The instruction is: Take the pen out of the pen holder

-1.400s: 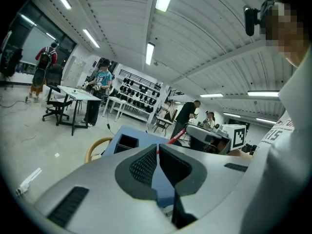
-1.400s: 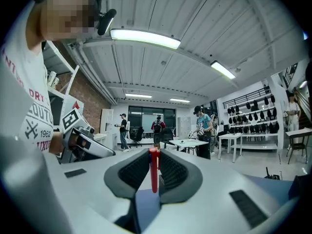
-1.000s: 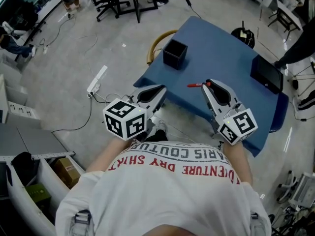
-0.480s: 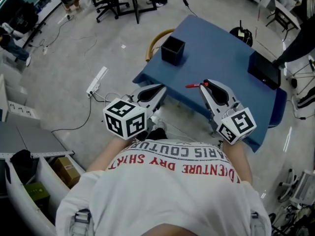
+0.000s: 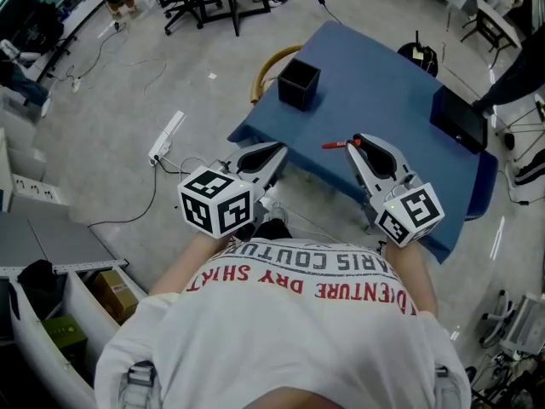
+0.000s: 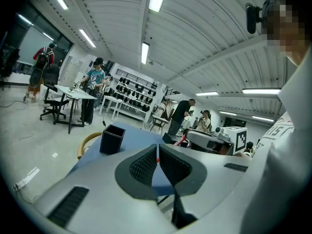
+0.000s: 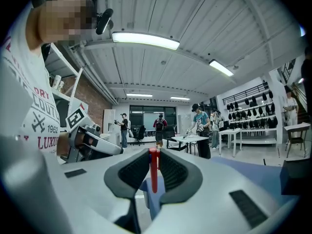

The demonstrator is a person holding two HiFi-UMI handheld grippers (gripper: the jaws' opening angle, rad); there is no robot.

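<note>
The black square pen holder (image 5: 299,84) stands near the far left corner of the blue table (image 5: 383,92); its inside does not show. My right gripper (image 5: 356,146) hangs over the table's near edge, shut on a red pen (image 5: 336,146) that sticks out to the left. In the right gripper view the red pen (image 7: 154,169) stands upright between the pads of the right gripper (image 7: 154,155). My left gripper (image 5: 277,154) hovers off the table's near left corner, shut and empty. The left gripper view shows the left gripper (image 6: 158,152) pointing past the pen holder (image 6: 111,139).
A black flat device (image 5: 461,123) lies at the table's right side. A yellow chair back (image 5: 271,68) stands beyond the pen holder. A white power strip (image 5: 167,136) and cables lie on the floor to the left. People and desks stand farther off.
</note>
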